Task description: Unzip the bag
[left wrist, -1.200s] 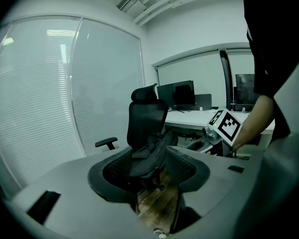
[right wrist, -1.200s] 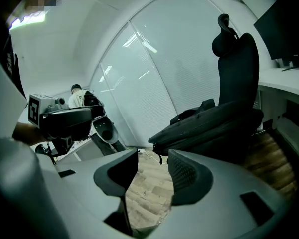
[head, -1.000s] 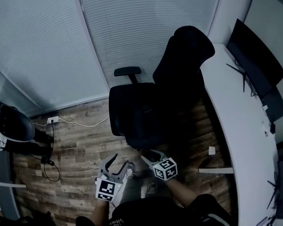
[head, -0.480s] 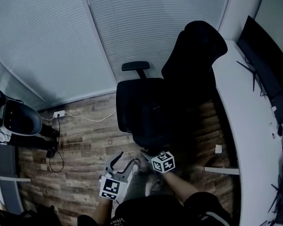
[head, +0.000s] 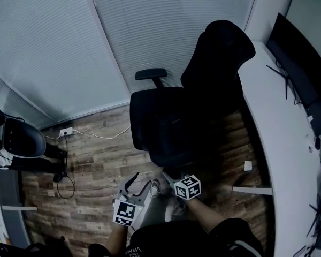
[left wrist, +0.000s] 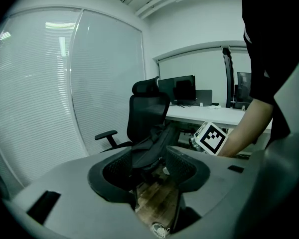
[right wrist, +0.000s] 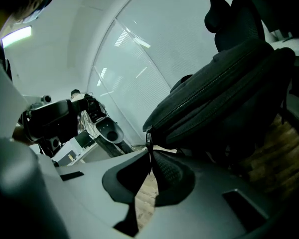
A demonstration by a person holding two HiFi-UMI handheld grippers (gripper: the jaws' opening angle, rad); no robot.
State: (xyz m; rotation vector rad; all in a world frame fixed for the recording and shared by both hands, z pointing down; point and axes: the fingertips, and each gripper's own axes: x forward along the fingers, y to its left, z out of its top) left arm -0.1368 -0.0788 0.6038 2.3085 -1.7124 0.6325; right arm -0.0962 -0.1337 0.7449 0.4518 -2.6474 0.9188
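Observation:
A black bag [right wrist: 224,93] lies on the black office chair [head: 160,116], its zipper running along the top edge. The zipper pull [right wrist: 149,142] hangs from the bag's near end. My right gripper [right wrist: 150,158] is closing, and its pads pinch the pull between them. In the head view that gripper [head: 171,174] sits at the chair's front edge. My left gripper [left wrist: 149,171] stands open and empty, a short way from the bag [left wrist: 152,148]. The head view shows it low, left of the right one [head: 140,184].
A long white desk [head: 278,133] with dark monitors [head: 297,74] runs along the right. A second chair [head: 16,141] stands at the far left, near a wall socket with cables [head: 67,130]. The floor is wood plank. A blinded glass wall stands behind the chair.
The right gripper's jaws, wide apart before, have come together at the chair's front edge. The left gripper has stayed open and hardly moved.

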